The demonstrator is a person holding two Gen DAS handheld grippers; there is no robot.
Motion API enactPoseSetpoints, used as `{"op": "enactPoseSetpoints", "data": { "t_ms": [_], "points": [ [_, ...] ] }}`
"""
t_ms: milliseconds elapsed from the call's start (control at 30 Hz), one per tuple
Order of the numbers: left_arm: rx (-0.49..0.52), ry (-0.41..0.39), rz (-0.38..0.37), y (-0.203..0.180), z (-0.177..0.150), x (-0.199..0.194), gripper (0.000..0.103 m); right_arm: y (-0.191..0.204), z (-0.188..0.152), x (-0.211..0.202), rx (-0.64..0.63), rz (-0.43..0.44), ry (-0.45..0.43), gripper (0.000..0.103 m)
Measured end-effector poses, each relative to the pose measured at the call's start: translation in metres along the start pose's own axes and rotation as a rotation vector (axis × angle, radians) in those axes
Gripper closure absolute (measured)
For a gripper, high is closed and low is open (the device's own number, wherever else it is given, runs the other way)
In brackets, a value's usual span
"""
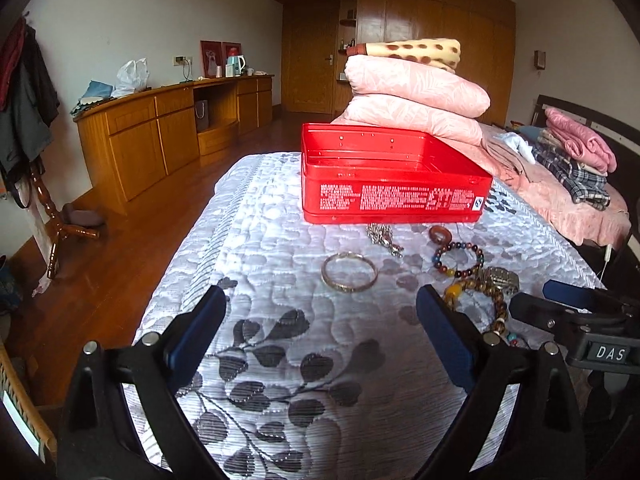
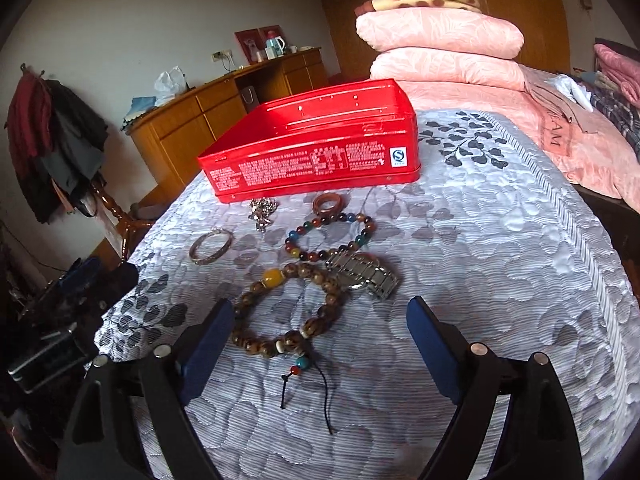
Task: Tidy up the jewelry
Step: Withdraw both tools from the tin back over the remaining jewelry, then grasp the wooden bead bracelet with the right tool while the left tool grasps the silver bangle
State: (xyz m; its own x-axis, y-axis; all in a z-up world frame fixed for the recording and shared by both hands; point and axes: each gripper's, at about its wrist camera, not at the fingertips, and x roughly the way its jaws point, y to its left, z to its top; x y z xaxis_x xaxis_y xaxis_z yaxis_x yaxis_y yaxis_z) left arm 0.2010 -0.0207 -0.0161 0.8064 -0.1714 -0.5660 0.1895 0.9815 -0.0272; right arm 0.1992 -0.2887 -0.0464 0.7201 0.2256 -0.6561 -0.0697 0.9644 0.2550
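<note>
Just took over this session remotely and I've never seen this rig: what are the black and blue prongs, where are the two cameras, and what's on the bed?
The prongs are two hand-held grippers, each with a camera looking along its fingers. One view is from the left gripper, the other from the right gripper. Both are open and hold nothing. On the quilt lie an open red tin, a silver bangle, a brown bead bracelet, a multicoloured bead bracelet, a metal watch, a small brown ring and a silver chain.
</note>
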Motion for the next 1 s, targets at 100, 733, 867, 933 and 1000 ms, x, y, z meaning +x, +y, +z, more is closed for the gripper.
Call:
{"op": "enactPoseSetpoints", "data": {
  "t_ms": [100,733,867,933,1000],
  "points": [
    [-0.007,0.011,-0.004,0.001,-0.002,0.002,0.01,0.002,-0.001,0.003,-0.002,-0.004,0.01,0.018],
    [-0.039,0.02,-0.019,0.012,-0.003,0.007,0.01,0.008,0.004,0.032,0.006,-0.012,0.097,0.051],
    [-0.042,0.027,-0.026,0.012,-0.002,0.009,0.01,0.01,0.006,0.035,-0.011,-0.028,0.102,0.058],
    [-0.046,0.032,-0.028,0.013,-0.002,0.011,0.01,0.01,0.006,0.035,-0.013,-0.033,0.102,0.064],
    [-0.051,0.037,-0.029,0.013,-0.001,0.012,0.01,0.009,0.006,0.035,-0.01,-0.036,0.103,0.07]
  ]
}}
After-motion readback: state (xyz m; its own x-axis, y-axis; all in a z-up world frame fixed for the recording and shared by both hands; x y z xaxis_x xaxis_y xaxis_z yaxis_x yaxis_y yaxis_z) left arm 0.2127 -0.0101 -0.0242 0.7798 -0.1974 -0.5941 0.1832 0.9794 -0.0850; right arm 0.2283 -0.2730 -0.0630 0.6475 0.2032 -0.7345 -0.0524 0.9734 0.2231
